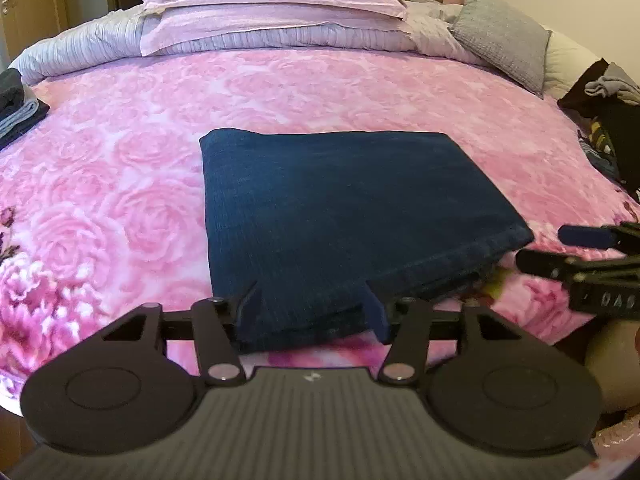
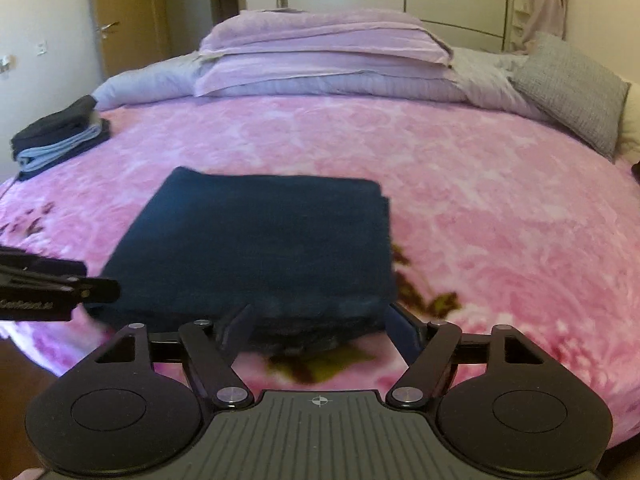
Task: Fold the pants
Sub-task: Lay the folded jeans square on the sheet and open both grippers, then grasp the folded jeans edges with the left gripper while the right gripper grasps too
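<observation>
Dark blue pants lie folded into a flat rectangle on the pink rose blanket. My left gripper hovers at the near edge of the pants, jaws apart, and the fabric edge lies between the fingers without being pinched. My right gripper stands wide open at the near right corner of the pants, gripping nothing. Each gripper also shows in the other's view: the right gripper beside the pants' right corner, the left gripper at their left corner.
A stack of folded clothes sits at the bed's left edge. Lilac pillows and a grey cushion lie at the head. A loose pile of dark clothes sits at the right edge. A wooden door stands behind.
</observation>
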`<state>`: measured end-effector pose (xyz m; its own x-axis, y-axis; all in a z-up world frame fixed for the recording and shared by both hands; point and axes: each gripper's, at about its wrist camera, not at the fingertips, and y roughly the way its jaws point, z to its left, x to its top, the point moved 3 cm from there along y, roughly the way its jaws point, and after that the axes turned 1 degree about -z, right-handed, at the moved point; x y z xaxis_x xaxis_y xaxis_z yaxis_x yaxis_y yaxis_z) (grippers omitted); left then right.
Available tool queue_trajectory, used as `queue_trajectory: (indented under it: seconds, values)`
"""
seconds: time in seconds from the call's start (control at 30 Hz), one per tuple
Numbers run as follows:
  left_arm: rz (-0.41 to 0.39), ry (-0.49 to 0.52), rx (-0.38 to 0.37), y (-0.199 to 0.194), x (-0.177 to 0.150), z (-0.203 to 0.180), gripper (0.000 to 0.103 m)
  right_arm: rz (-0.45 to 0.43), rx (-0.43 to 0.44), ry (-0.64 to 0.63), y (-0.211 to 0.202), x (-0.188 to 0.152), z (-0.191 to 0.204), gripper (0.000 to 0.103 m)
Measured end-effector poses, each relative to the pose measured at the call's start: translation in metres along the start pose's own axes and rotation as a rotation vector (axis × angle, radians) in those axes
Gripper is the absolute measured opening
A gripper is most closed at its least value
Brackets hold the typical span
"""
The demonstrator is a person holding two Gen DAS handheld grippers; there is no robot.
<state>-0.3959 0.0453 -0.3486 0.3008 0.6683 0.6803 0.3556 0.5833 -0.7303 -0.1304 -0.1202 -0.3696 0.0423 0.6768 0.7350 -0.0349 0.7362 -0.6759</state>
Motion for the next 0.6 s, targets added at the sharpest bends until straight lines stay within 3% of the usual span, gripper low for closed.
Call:
queue_trajectory:
  seconds: [0.2,0.6]
  values:
    - [-0.020,0.033,-0.002,-0.027,-0.011,-0.010,0.065,0.002,0.008,0.014,-0.019,-0.017,0.016,0.070]
    - [-0.072,0.059,-0.039,-0.064,-0.033,-0.018,0.067,-0.047,-0.031,0.008,-0.059,-0.030,0.031,0.071]
